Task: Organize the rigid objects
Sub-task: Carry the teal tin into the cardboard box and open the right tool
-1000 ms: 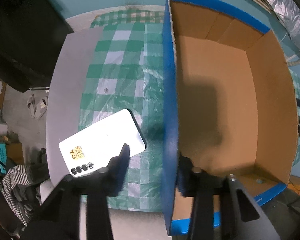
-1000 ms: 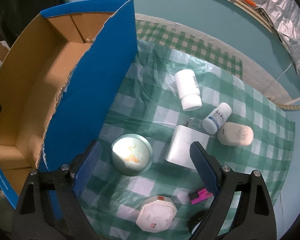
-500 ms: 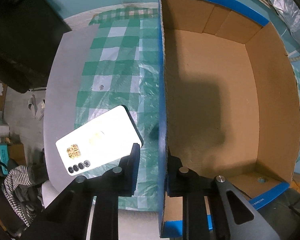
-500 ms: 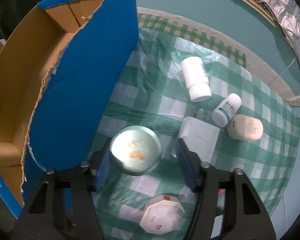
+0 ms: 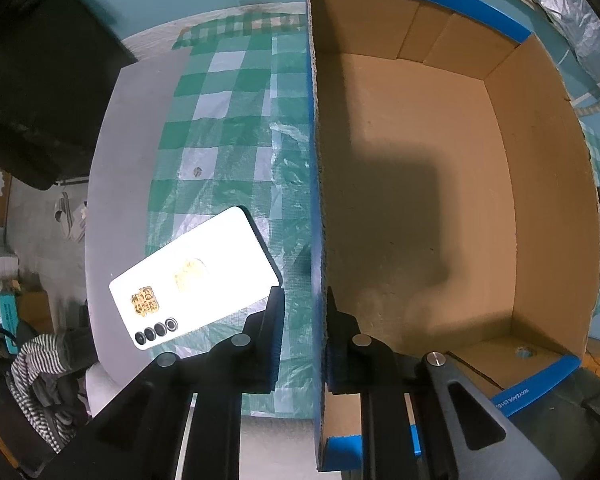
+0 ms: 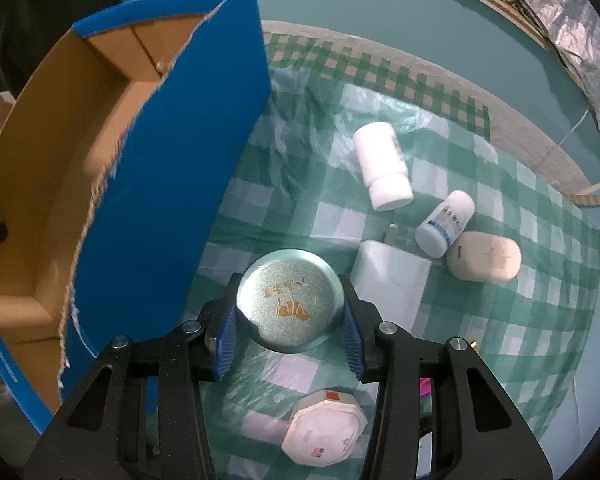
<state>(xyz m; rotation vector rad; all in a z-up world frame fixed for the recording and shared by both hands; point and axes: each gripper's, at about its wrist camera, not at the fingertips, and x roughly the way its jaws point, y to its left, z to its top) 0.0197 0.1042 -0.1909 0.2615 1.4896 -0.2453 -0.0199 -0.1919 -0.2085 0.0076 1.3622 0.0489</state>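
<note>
Gripping: right fingers (image 6: pixel 288 322) just closed on round tin (image 6: pixel 290 300), left fingers (image 5: pixel 302 340) on box wall (image 5: pixel 315 200); shallow rim hold risks tin slipping on lift

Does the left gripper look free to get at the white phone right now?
Probably not: the left gripper is shut on the box wall, so it must let go before reaching the phone beside it.
</note>
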